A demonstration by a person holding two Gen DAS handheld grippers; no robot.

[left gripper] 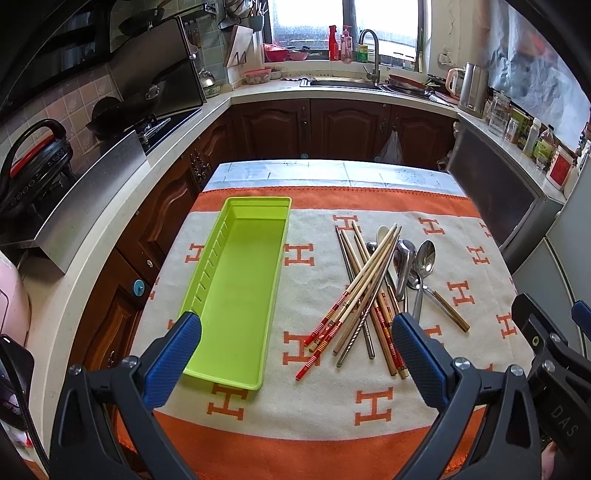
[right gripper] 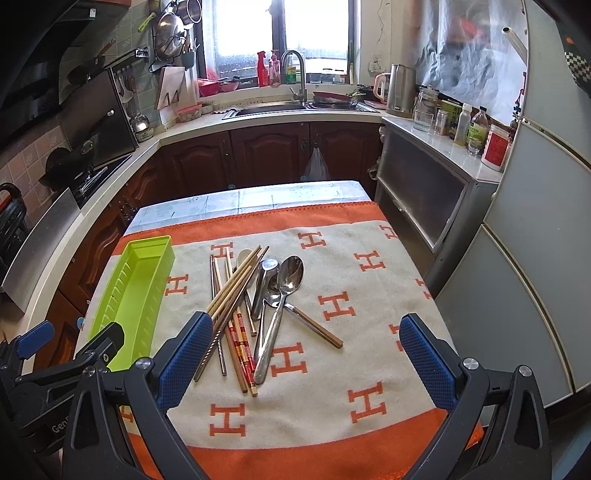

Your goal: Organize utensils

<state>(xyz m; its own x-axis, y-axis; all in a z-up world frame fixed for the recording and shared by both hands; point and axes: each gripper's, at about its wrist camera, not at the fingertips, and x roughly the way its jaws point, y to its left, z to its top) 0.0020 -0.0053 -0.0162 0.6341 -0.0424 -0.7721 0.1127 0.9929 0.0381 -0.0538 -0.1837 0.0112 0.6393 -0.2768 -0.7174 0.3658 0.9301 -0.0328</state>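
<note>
Kitchen table, orange-and-cream towel (right gripper: 332, 369): both grippers, left (left gripper: 295, 354) and right (right gripper: 306, 354), gape empty; crossed wooden chopsticks (right gripper: 232, 295) are light and stiff, polished steel spoons (right gripper: 284, 291) probably slippery, best pinched mid-handle toward the empty lime-green plastic tray (left gripper: 236, 288).

Kitchen, U-shaped white counter (left gripper: 236, 96) on dark wood cabinets (left gripper: 343, 125), all well ahead of jaws. Bright window (right gripper: 280, 33) straight ahead above sink (right gripper: 273, 108) with steel faucet (left gripper: 371, 51). Ahead-left: tiled wall (left gripper: 70, 107), hob (left gripper: 162, 125) with black wok (left gripper: 110, 110), hanging pans (right gripper: 173, 29). Ahead-right: steel kettle (right gripper: 400, 88), jars and bottles (right gripper: 465, 125) along counter, grey refrigerator (right gripper: 532, 229) beside. Below jaws: table under orange-and-cream H-pattern cloth (right gripper: 354, 280). Daylight from window, cool and diffuse.
</note>
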